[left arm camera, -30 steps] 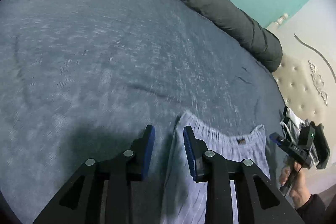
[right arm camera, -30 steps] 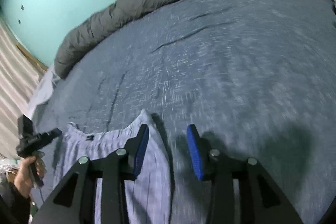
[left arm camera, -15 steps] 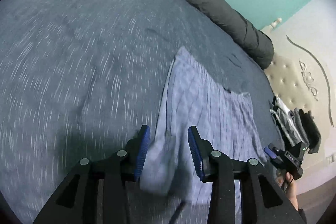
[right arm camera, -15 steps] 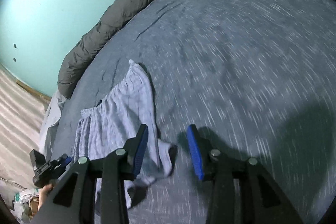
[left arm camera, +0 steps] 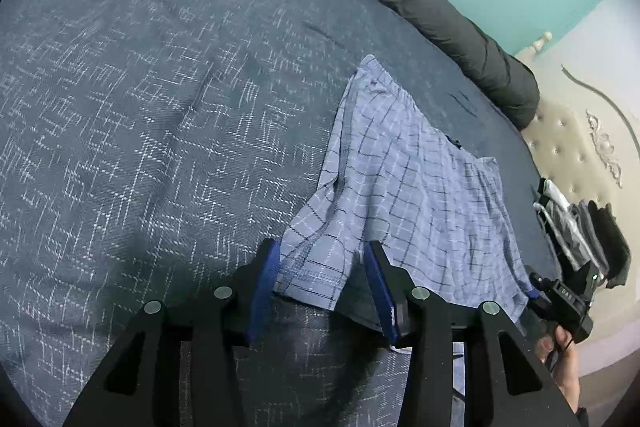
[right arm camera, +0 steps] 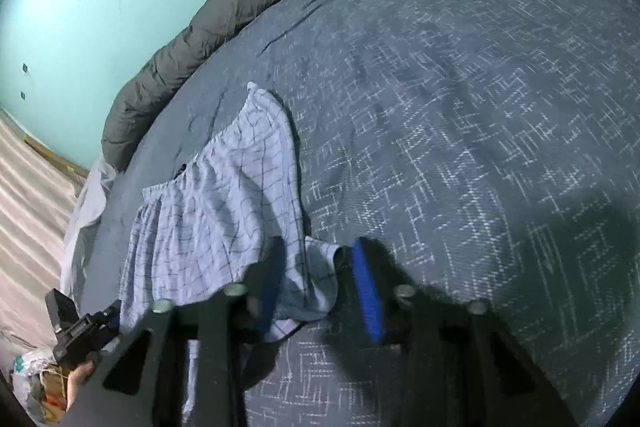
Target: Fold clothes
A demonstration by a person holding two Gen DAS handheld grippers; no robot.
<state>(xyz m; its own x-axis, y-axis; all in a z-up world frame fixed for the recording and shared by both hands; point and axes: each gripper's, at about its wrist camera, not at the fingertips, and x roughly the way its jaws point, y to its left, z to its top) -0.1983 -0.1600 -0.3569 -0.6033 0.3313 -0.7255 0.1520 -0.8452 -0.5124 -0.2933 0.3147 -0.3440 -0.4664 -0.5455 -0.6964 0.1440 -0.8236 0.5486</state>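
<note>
- Left gripper (left arm camera: pixel 320 281): jaws opening, a leg hem of the shorts (left arm camera: pixel 404 183) between them, unpinched.
- Right gripper (right arm camera: pixel 320 281): jaws closing around the other hem.
- Shorts: light-blue checked, flat on the bed (left arm camera: pixel 160 107), waistband farthest away.

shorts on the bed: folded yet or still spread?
Spread. The checked shorts lie flat on the bedspread, waistband far, both leg hems near; only one hem corner curls up.
</note>
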